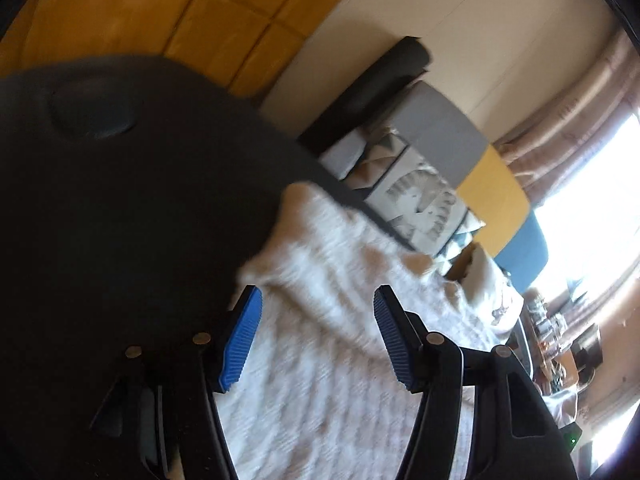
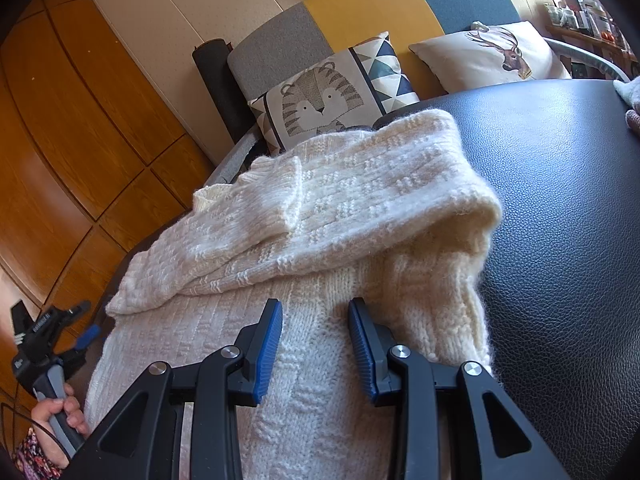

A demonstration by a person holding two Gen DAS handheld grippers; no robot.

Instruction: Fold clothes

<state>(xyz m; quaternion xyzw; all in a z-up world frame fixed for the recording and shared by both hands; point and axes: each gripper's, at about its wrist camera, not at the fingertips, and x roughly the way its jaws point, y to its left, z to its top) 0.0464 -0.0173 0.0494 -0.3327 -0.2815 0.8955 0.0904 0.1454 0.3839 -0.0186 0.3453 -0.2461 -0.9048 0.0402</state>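
Observation:
A cream knitted sweater (image 2: pixel 320 208) lies on the black leather-look table (image 2: pixel 560 208), with one sleeve folded across its body. My right gripper (image 2: pixel 316 308) sits low over the near part, and its blue pads are closed on a ridge of the knit that fills the gap. My left gripper (image 1: pixel 318 296) hovers over the sweater (image 1: pixel 340 280) with its jaws wide apart and nothing pinched; this view is blurred. In the right wrist view the left gripper (image 2: pixel 86 320) shows at the table's left edge, held by a hand (image 2: pixel 60 412).
Beyond the table's far edge stands a sofa (image 2: pixel 360 4) with a tiger cushion (image 2: pixel 320 100) and a deer cushion (image 2: pixel 500 56). Wooden cabinet doors (image 2: pixel 80 120) fill the left. Small pale items (image 2: pixel 630 92) sit at the table's far right.

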